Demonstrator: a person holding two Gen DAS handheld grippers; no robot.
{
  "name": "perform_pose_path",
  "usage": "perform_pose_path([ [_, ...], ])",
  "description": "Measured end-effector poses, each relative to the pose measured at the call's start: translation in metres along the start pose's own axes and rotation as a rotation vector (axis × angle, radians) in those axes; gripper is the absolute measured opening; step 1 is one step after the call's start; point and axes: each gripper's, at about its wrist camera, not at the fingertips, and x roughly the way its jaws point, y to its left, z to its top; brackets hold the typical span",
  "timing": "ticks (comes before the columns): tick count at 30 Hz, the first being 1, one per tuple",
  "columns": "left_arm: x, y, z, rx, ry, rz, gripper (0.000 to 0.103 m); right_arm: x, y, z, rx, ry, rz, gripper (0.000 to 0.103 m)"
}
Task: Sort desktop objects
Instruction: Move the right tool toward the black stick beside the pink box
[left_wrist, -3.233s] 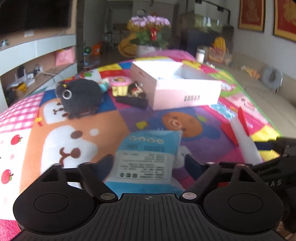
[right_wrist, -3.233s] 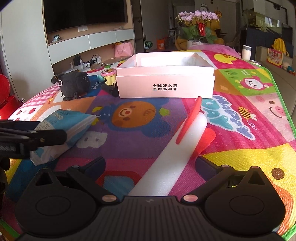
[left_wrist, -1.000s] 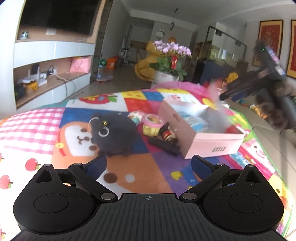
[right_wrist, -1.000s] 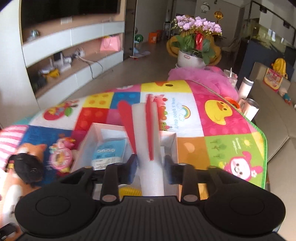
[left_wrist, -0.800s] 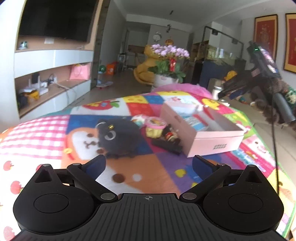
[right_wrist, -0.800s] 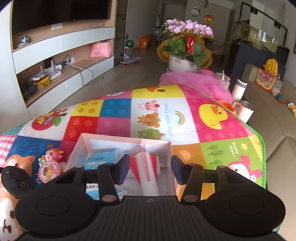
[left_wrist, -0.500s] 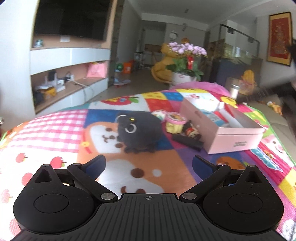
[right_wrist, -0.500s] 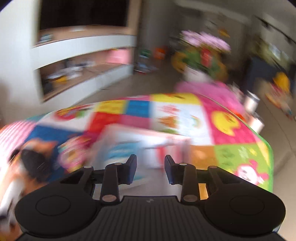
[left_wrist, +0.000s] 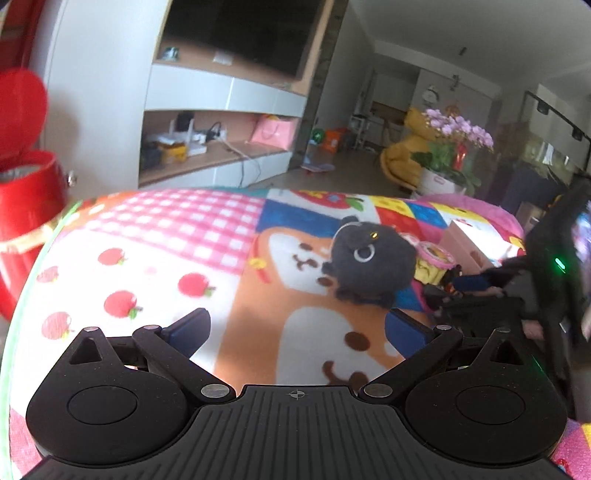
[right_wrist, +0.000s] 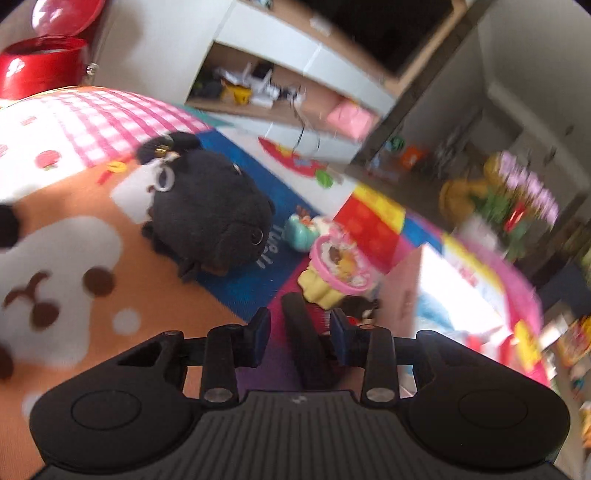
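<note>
Patchwork colours cover the mat (left_wrist: 155, 258) (right_wrist: 66, 236), the biggest thing here, with pink check, apples and a brown-and-white dog print. On its far right stands the pink box (right_wrist: 443, 295) (left_wrist: 469, 240), open at the top, its white inside bright; something light blue lies in it, too blurred to name. The black plush (right_wrist: 210, 210) (left_wrist: 369, 266) lies near the middle of the mat, left of the box and well apart from it. Between plush and box sits a cupcake toy (right_wrist: 338, 273) (left_wrist: 436, 258) with a pink rim and yellow base, and just behind it a small teal toy (right_wrist: 301, 229). A black bar (right_wrist: 306, 339) lies on the mat in front of the cupcake toy. The left gripper (left_wrist: 295, 325) hangs over the dog print with its jaws spread wide and nothing between them. The right gripper (right_wrist: 300, 328) is low over the black bar, its jaws partly apart on either side of the bar with gaps visible, so it grips nothing. In the left wrist view it appears blurred at the right edge (left_wrist: 480, 291).
</note>
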Motion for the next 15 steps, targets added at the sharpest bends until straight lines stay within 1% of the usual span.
perform_pose_path([
  [2,0.001,0.004,-0.003,-0.006,0.009,-0.004,0.103,0.011,-0.002,0.003,0.017,0.030,0.010,0.034],
  [4,0.002,0.006,-0.004,-0.014,0.016,-0.010,0.103,0.014,-0.005,0.004,0.045,0.042,0.037,0.026],
  [5,0.002,0.007,-0.005,-0.021,0.017,-0.013,0.103,0.014,-0.006,0.005,0.053,0.048,0.039,0.025],
  [6,0.001,0.008,-0.005,-0.025,0.015,-0.017,0.103,0.012,-0.007,0.004,0.058,0.050,0.032,0.019],
  [7,0.001,0.009,-0.005,-0.027,0.012,-0.021,0.103,0.010,-0.007,0.003,0.061,0.052,0.037,0.018],
  [9,-0.001,0.008,-0.005,-0.031,0.009,-0.031,0.103,-0.003,-0.010,-0.003,0.079,0.047,0.085,0.016],
  [12,-0.005,0.004,-0.004,-0.020,0.004,-0.044,0.103,-0.034,-0.010,-0.020,0.083,0.043,0.192,0.016],
  [14,-0.007,0.001,-0.004,-0.013,0.003,-0.052,0.103,-0.059,-0.005,-0.039,0.042,0.022,0.244,0.016],
  [15,-0.007,-0.001,-0.004,-0.010,0.003,-0.056,0.103,-0.074,-0.002,-0.050,0.010,0.002,0.254,0.016],
])
